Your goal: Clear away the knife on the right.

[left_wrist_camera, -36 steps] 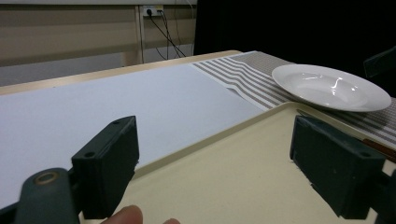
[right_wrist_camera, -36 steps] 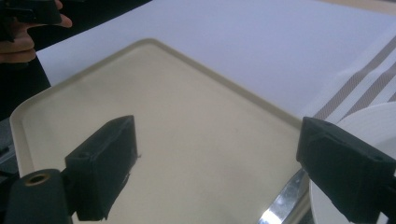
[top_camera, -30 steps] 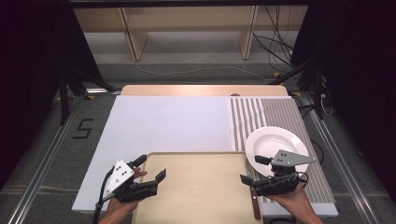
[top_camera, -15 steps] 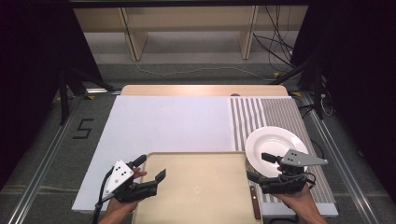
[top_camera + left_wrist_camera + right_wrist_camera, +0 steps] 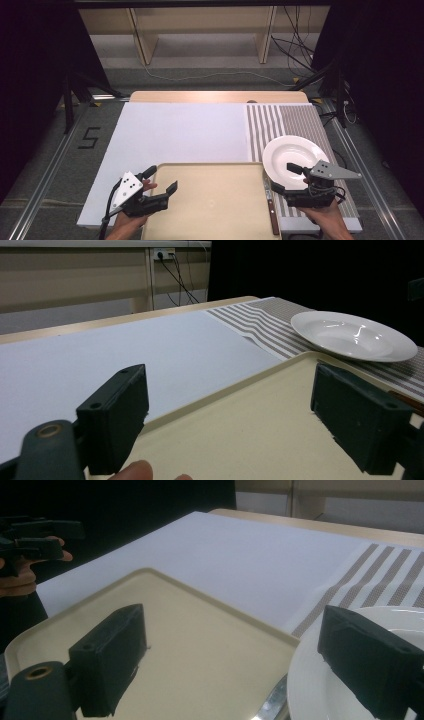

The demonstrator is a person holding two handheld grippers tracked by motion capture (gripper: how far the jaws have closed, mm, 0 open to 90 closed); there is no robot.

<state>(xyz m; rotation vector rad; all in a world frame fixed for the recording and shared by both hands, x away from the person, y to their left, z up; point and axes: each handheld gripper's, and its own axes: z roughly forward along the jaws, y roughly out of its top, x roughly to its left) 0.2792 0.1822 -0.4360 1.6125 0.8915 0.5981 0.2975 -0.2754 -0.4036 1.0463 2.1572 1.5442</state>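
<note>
While the person leans in from the near edge, the right gripper (image 5: 290, 179) hangs with its jaws spread wide and gripping nothing, straddling the near-left rim of the white plate (image 5: 295, 155): one jaw sits over the plate's bowl, the other over the gap toward the tray (image 5: 215, 200). Seen from the right gripper view, the plate (image 5: 320, 680) lies at about four o'clock under the right-hand jaw, with the tray's corner (image 5: 210, 645) running between the jaws. The plate rests on the striped mat (image 5: 285, 120) at roughly three o'clock from the tray, touching or slightly overlapping the tray's far right corner; I cannot tell which. A knife (image 5: 270, 207) lies just beside the tray's right edge, its long axis running twelve to six, directly at nine o'clock of the right gripper. The left gripper (image 5: 160, 182) is likewise released, jaws apart across the tray's far left corner, well away from the plate. The right hand is clearly the nearer one, so I would judge the plate's rim to be its target; a slight shift toward two o'clock would bring the edge squarely between the jaws.
</note>
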